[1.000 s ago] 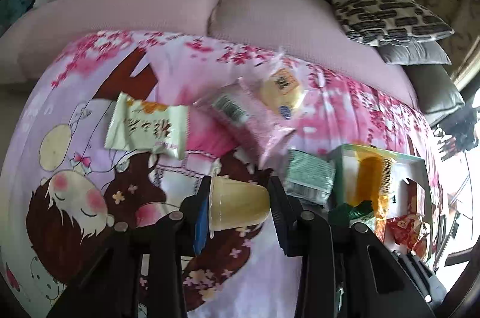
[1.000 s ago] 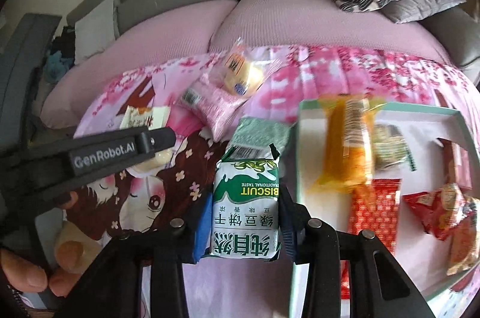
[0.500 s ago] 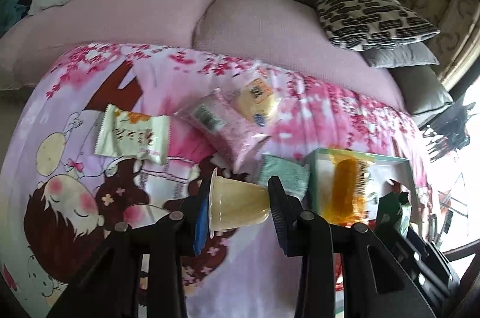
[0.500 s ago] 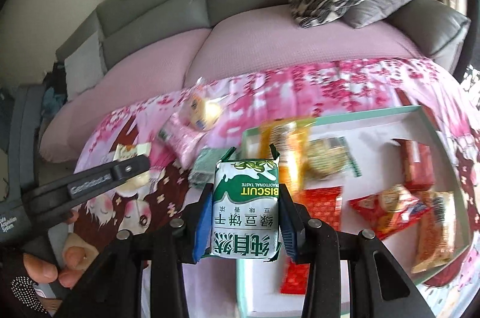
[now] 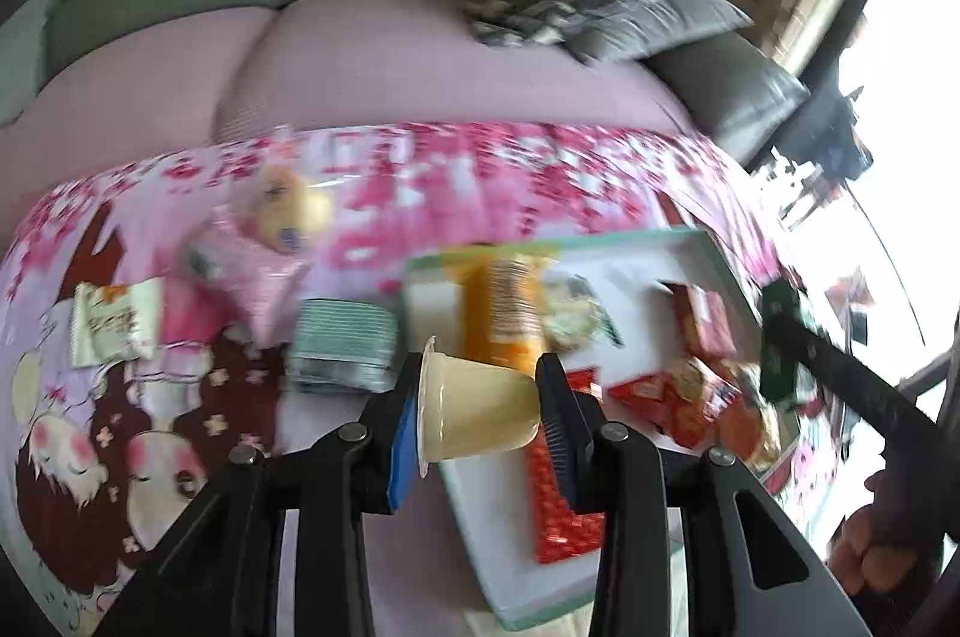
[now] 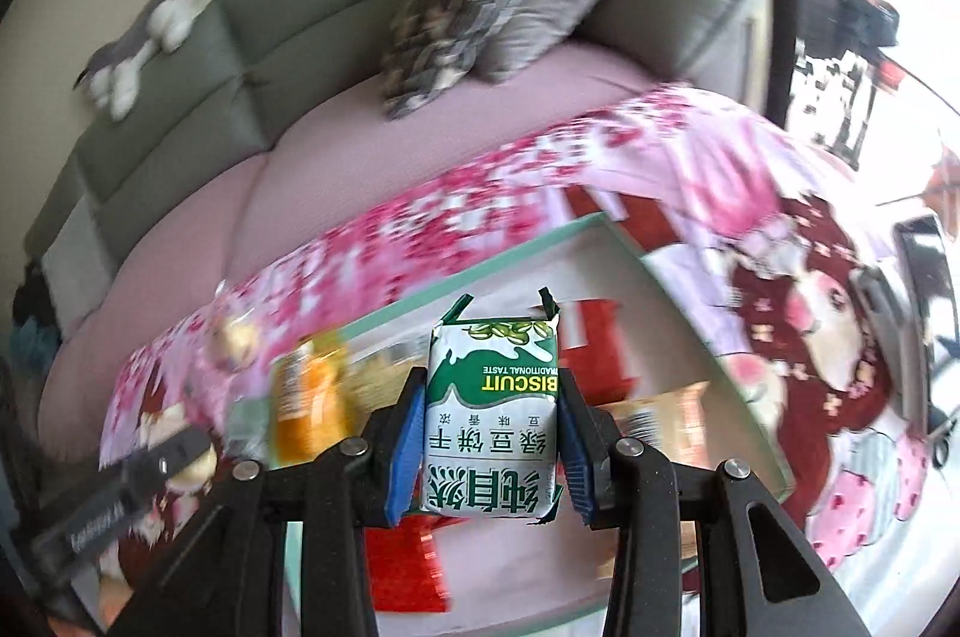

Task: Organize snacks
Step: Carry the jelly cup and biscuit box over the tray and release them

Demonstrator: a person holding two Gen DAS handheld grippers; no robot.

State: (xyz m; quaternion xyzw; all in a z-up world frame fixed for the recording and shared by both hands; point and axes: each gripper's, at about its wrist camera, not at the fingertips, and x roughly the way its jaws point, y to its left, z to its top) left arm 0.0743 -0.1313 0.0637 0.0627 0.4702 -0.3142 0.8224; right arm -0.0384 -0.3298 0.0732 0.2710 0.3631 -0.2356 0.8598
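Snacks travel in both grippers: the left gripper clamps a jelly cup sideways above the tray, the right gripper pinches a biscuit pack over it, likely ready to drop in.

Left claw: closed, clamping a jelly cup sideways between blue pads. Right claw: closed, pads pressed against both sides of a biscuit packet.
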